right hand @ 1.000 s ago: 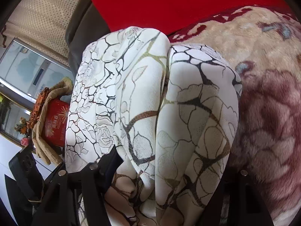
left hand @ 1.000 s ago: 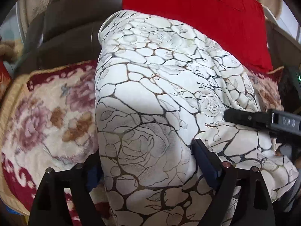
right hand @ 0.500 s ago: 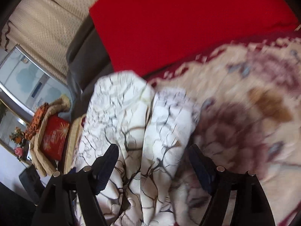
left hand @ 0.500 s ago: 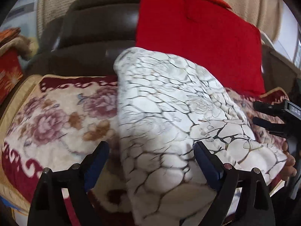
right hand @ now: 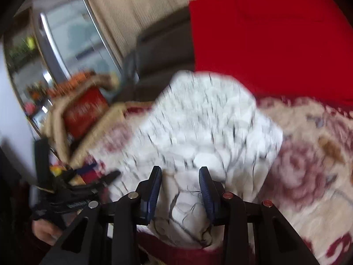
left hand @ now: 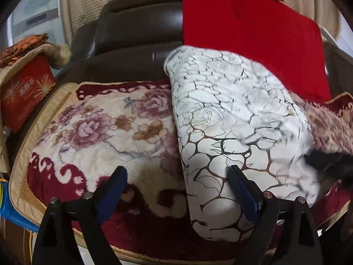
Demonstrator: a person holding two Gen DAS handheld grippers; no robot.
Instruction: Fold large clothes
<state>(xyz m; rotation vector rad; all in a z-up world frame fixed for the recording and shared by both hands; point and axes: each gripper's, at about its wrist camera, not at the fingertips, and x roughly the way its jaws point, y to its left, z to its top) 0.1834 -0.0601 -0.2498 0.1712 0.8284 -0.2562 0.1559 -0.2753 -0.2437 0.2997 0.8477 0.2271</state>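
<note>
A folded white garment with a dark crackle and rose pattern lies on a floral plush blanket covering a sofa seat. My left gripper is open and empty, its jaws spread wide over the garment's near left edge and the blanket. In the blurred right wrist view the garment lies ahead. My right gripper has its jaws partly closed around the garment's near edge; whether they grip it is unclear. The right gripper also shows at the right edge of the left view.
A red cloth hangs over the dark leather sofa back. A red box wrapped in tan fabric stands at the sofa's left end. A window with beige curtains is behind. The left gripper shows at lower left in the right view.
Both grippers let go of the garment and pulled back. The garment now lies folded on the blanket. The right gripper's jaws have narrowed around its near edge.
</note>
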